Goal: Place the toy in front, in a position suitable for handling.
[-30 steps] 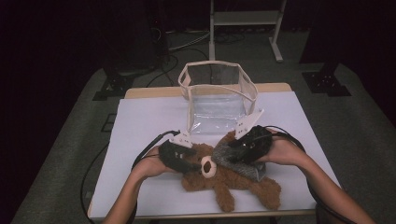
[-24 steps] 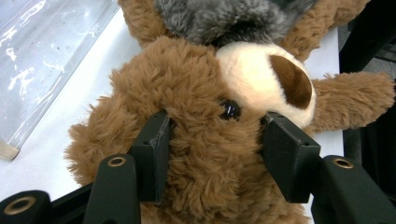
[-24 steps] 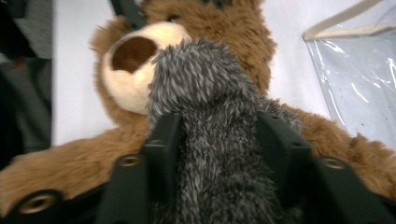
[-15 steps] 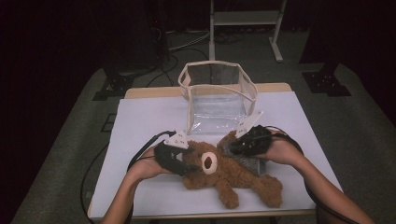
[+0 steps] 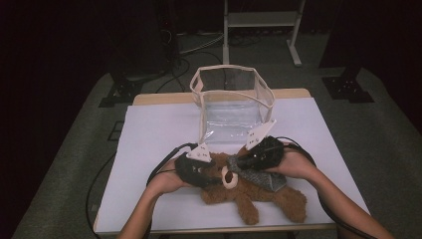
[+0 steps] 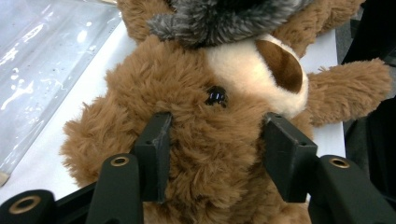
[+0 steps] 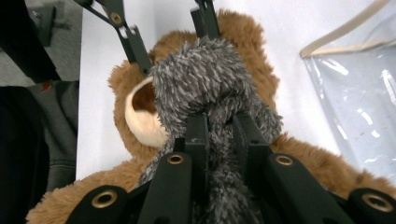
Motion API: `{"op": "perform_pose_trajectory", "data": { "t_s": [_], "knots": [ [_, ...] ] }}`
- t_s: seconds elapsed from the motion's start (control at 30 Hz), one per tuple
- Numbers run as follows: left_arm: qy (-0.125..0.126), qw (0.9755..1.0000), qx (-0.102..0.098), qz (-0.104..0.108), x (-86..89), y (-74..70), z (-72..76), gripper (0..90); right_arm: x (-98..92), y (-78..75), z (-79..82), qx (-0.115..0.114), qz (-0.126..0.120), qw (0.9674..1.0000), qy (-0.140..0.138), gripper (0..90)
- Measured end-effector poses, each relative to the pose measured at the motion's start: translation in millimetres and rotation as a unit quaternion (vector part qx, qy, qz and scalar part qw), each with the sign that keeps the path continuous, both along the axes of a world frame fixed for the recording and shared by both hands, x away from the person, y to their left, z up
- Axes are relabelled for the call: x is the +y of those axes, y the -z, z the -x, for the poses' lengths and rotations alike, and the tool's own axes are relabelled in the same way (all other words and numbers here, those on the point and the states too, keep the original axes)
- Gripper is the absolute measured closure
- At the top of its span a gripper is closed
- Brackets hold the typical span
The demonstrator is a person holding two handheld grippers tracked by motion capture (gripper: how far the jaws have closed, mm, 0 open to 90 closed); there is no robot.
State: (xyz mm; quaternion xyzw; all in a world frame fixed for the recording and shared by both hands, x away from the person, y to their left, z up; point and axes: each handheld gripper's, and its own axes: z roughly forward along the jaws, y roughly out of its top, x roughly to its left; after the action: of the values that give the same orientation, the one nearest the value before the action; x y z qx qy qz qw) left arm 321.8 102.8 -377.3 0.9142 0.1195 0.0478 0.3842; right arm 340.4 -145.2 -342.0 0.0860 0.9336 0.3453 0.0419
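Lying on one table: one teddy bear, one grey scarf, one clear bag.

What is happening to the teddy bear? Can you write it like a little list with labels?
Toy: brown teddy bear lying on the white table
Scarf: grey fuzzy scarf knotted at the bear's neck
Left gripper: jaws pressed into the bear's head
Right gripper: jaws shut on the scarf below the knot
Bag: clear plastic bag standing open behind the bear
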Motion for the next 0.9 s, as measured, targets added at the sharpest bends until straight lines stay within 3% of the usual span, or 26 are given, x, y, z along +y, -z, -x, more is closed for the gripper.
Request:
{"op": "perform_pose_trajectory", "data": {
  "t_s": [0.17, 0.3, 0.4, 0.57, 0.67, 0.7, 0.9],
  "knots": [
    [-0.016, 0.9997, -0.014, 0.008, 17.5, -6.2, 5.3, 41.3, -15.9, 3.5, -6.4, 0.023, -0.016, 0.9994, 0.02, 77.3],
    [-0.015, 0.9994, -0.013, 0.028, 25.3, 3.9, 9.3, 48.7, -12.6, -8.8, -6.9, 0.014, -0.033, 0.9992, 0.016, 77.3],
    [-0.013, 0.9991, -0.016, 0.036, 23.5, 9.1, 9.5, 53.0, -0.6, -11.4, -7.9, 0.016, -0.036, 0.9992, 0.006, 77.2],
    [-0.011, 0.999, -0.019, 0.04, 15.9, 14.8, 7.0, 54.7, 19.4, -0.9, -13.3, 0.031, -0.037, 0.9989, -0.002, 77.3],
    [-0.01, 0.9988, -0.02, 0.043, 16.2, 15.0, 7.0, 54.9, 18.2, 1.8, -17.0, 0.042, -0.044, 0.9982, -0.002, 77.3],
    [-0.011, 0.9987, -0.019, 0.047, 14.5, 15.4, 6.9, 54.9, 13.2, 4.9, -21.0, 0.059, -0.053, 0.9968, 0.002, 77.3],
    [-0.001, 0.9988, -0.025, 0.041, 2.7, 13.3, 5.8, 55.0, 4.2, 1.8, -24.1, 0.064, -0.052, 0.9965, 0.013, 77.3]
  ]
}}
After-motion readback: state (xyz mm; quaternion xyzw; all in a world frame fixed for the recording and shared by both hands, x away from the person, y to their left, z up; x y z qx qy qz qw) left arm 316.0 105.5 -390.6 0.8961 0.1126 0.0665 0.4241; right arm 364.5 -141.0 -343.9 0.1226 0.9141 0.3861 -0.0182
